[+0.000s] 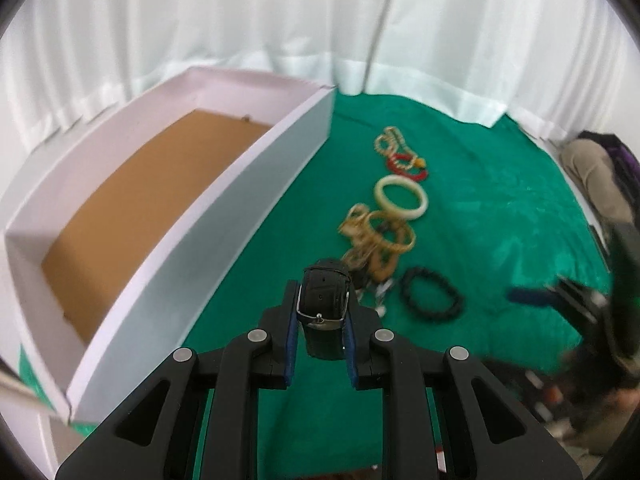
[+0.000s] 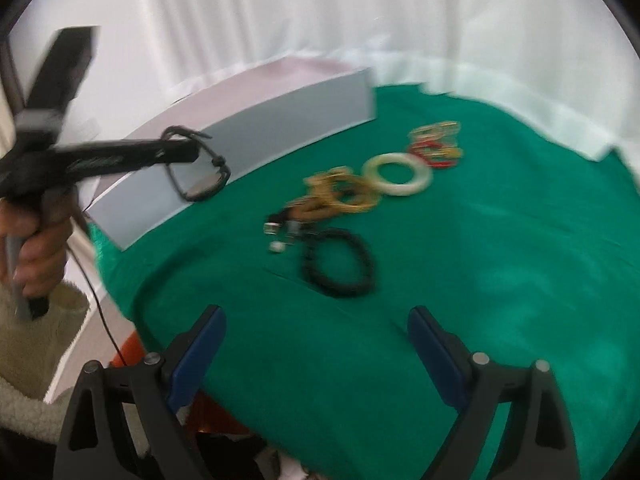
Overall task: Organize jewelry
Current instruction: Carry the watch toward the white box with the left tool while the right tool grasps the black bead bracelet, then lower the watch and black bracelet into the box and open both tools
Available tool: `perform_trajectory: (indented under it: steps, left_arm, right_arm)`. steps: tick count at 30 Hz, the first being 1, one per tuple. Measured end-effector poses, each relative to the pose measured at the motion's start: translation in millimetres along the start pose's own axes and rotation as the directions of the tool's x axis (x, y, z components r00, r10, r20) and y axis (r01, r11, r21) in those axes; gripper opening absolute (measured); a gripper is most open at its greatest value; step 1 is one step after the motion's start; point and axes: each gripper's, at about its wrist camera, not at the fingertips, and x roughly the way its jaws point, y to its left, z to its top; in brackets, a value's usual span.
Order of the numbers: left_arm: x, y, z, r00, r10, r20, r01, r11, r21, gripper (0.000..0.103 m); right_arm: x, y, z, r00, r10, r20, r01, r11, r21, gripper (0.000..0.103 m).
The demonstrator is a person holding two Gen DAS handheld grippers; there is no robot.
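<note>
The left gripper (image 1: 322,320) pinched a black watch (image 1: 325,300) at lower centre, clear of the tabletop (image 1: 500,220). Next, I judged, came carrying it left over the box (image 1: 248,200). The right gripper (image 2: 316,344) stood spread, empty.

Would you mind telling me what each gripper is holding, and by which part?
The left gripper holds a black watch by its strap, at the buckle. The right gripper holds nothing.

I can read no text anywhere; a pale marking on the left gripper (image 2: 192,152) is too blurred
</note>
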Motion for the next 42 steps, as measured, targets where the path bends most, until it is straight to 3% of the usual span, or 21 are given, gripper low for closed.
perform_trajectory:
  steps: [1,2,4,9,11,15,20,26,29,32,35,42]
  left_arm:
    - [-1,4,-4,1.0,0.005,-0.003,-0.005,1.0,-0.012,0.018]
    - [-2,9,-9,1.0,0.011,-0.005,-0.011,1.0,-0.025,0.018]
    - [-4,15,-15,1.0,0.018,-0.006,-0.018,0.999,-0.038,0.018]
    - [-6,24,-27,0.999,0.033,-0.013,-0.034,0.998,-0.055,0.018]
    - [-6,25,-28,0.999,0.029,-0.022,-0.03,0.998,-0.053,0.018]
    - [-15,30,-23,0.999,0.024,-0.03,-0.026,0.998,-0.064,0.018]
    - [-52,51,-2,1.0,0.021,0.005,-0.02,0.993,-0.119,0.018]
    - [-97,98,35,0.991,0.116,0.06,-0.101,0.972,-0.212,0.018]
    - [-100,126,51,0.979,0.192,0.065,-0.169,0.952,-0.257,0.018]
    - [-82,152,62,0.973,0.23,0.035,-0.21,0.932,-0.296,0.018]
    - [-47,175,64,0.976,0.215,-0.017,-0.208,0.919,-0.336,0.018]
    - [10,213,45,0.977,0.181,-0.117,-0.213,0.894,-0.394,0.018]
  right_arm:
    - [11,2,5,1.0,-0.003,-0.013,0.003,1.0,-0.017,0.082]
    - [26,4,12,0.999,-0.013,-0.035,0.011,0.999,-0.041,0.066]
    - [55,2,21,0.994,-0.035,-0.099,0.03,0.998,-0.055,0.051]
    - [87,4,24,0.98,-0.092,-0.178,0.075,0.992,-0.1,0.04]
    - [87,8,25,0.974,-0.105,-0.2,0.081,0.989,-0.123,0.013]
    - [77,3,33,0.972,-0.075,-0.221,0.056,0.994,-0.092,0.013]
    - [28,9,72,0.988,0.052,-0.147,-0.055,0.998,-0.015,0.013]
    - [-25,60,144,0.977,0.21,-0.032,-0.212,0.976,-0.053,0.013]
    - [-25,90,194,0.965,0.262,0.024,-0.258,0.961,-0.096,0.013]
    - [-2,117,230,0.957,0.287,0.04,-0.28,0.951,-0.129,0.013]
    - [51,141,257,0.964,0.266,0.002,-0.263,0.955,-0.139,0.013]
    - [158,172,263,0.977,0.175,-0.119,-0.19,0.974,-0.127,0.013]
